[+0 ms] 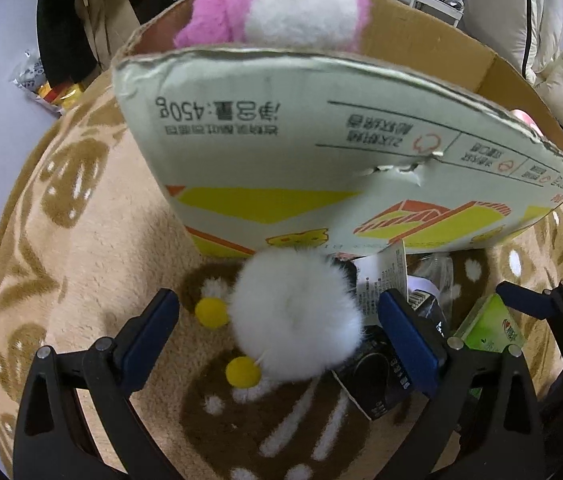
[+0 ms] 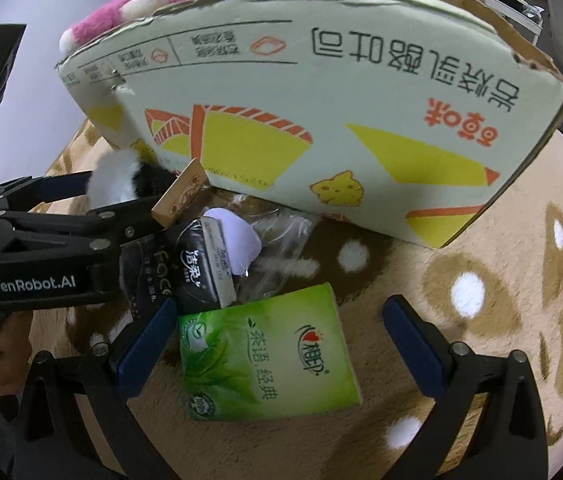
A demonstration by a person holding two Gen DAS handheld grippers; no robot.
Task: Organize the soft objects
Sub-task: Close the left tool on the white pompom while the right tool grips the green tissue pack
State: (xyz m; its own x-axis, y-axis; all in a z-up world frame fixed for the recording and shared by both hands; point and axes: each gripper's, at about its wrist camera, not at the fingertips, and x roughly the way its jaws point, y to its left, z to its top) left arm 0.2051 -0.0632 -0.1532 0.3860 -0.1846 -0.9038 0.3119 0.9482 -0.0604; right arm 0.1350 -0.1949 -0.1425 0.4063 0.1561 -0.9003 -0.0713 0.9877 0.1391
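**Tongs spread wide over soft goods beside a printed carton**

Left wrist view, from left: the left gripper (image 1: 279,336) stands wide open on a tan patterned blanket (image 1: 93,248), its blue pads either side of a white fluffy toy (image 1: 295,316) with yellow pompoms, gripping nothing. Behind it rises a carton (image 1: 321,152) printed upside down, "450g" legible; a pink plush (image 1: 281,4) pokes out of its top. A black tissue pack (image 1: 377,376) lies just right of the toy, with a paper tag (image 1: 387,276) behind it.

Right wrist view, from left: the left gripper, marked "GenRobot.AI", reaches in beside the black pack (image 2: 197,264), which bears white Chinese script. A small wooden block (image 2: 179,194) leans at the carton's foot. The right gripper (image 2: 281,344) is also wide open and empty, straddling a green tissue pack (image 2: 265,352) printed with tea leaves, "100%" and a red heart logo. The carton's large Chinese lettering runs upside down.
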